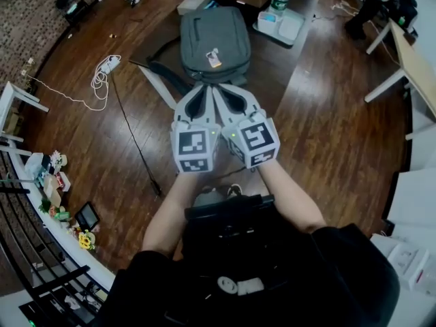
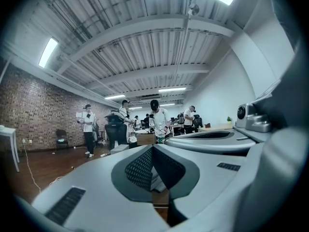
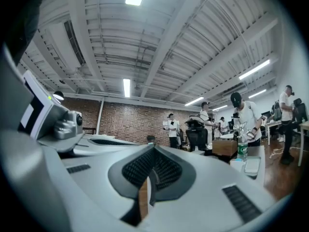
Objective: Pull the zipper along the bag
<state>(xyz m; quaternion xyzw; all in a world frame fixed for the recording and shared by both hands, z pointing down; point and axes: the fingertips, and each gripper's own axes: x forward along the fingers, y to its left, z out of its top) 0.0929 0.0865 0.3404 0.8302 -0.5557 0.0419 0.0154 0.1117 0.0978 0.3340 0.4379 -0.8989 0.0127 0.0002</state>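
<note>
Reader: Head view first. Where does the bag lie from the claws?

Describer: Grey bag (image 1: 214, 39) lying flat, straight ahead of both tips and lower than them. Its long axis runs away from the claws, roughly in line with the way they point. The left gripper (image 1: 204, 88) and right gripper (image 1: 223, 88) sit side by side, almost touching, each with its jaws pressed together on nothing. Neither looks nearer, since the bag's near end is centred on the pair. The zipper pull is too small to pick out.

Reader: And the left gripper view?

Describer: The left gripper (image 2: 152, 147) points level across the room, jaws together and empty. The bag is hidden below them.

Reader: The right gripper view?

Describer: The right gripper (image 3: 153, 149) looks the same, closed and empty, with the bag out of sight beneath. By my judgement, reaching the zipper calls for a move forward and down.
</note>
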